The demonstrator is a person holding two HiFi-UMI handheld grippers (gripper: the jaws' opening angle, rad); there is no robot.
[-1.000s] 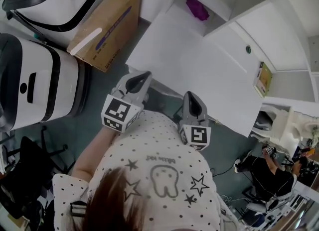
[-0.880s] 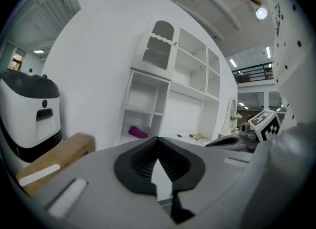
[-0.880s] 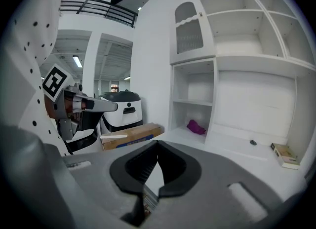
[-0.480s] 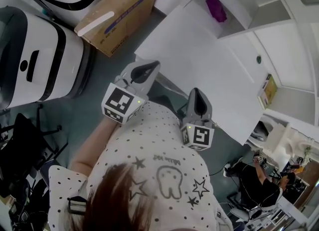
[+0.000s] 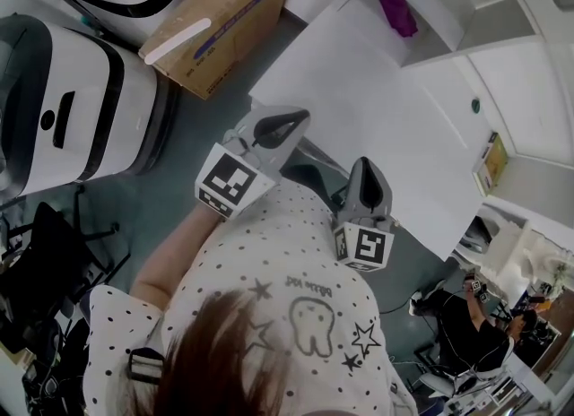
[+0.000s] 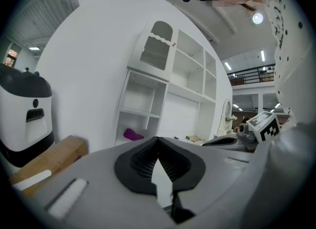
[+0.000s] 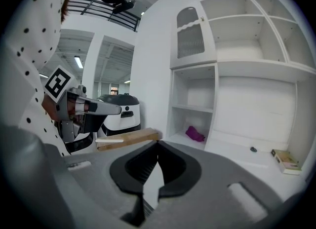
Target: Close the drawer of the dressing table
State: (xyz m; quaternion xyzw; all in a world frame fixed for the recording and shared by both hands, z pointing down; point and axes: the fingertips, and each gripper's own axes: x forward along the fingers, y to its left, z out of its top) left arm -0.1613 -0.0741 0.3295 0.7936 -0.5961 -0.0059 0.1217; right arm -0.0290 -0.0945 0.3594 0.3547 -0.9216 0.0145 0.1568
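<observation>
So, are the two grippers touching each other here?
Apart. The head view shows the left gripper and the right gripper side by side, with a plain gap between them.

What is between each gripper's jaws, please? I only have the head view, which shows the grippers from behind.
Observer: Nothing in the left gripper; its jaws are together.
Operator: Thank you. And the other one?
Observer: The right gripper is shut and empty too.
Operator: What do they point toward?
Observer: The shelves, with an arched door above them that your frame cuts off.
</observation>
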